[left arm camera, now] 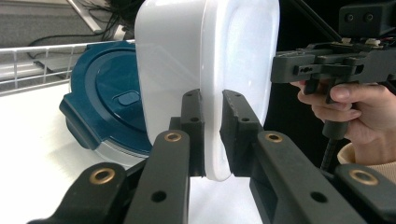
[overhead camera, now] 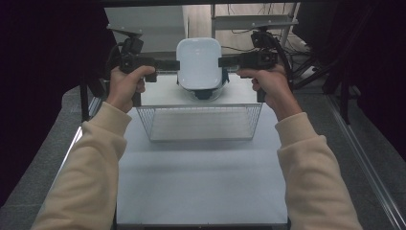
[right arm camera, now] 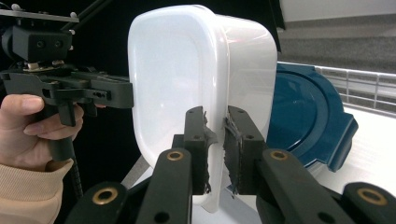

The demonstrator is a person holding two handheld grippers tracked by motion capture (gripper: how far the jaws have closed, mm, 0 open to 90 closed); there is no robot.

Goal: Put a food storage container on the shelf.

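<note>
A white plastic container [overhead camera: 199, 62] hangs in the air over the far end of the table, held on edge between both grippers. My left gripper [overhead camera: 173, 64] is shut on its left rim, and the jaws pinch the thin edge in the left gripper view [left arm camera: 212, 135]. From the other side, my right gripper [overhead camera: 224, 61] is shut on the right rim [right arm camera: 215, 140]. Just under and behind the container [left arm camera: 177, 60] lies a round dark blue lid [left arm camera: 112, 98] on a clear bowl, resting on the white tabletop; the lid [right arm camera: 303, 121] is partly hidden by the container [right arm camera: 177, 79].
A wire basket [overhead camera: 198, 106] stands on the white table [overhead camera: 201, 182] just in front of the held container. Metal frame posts and cables rise behind the table. Dark curtains close both sides.
</note>
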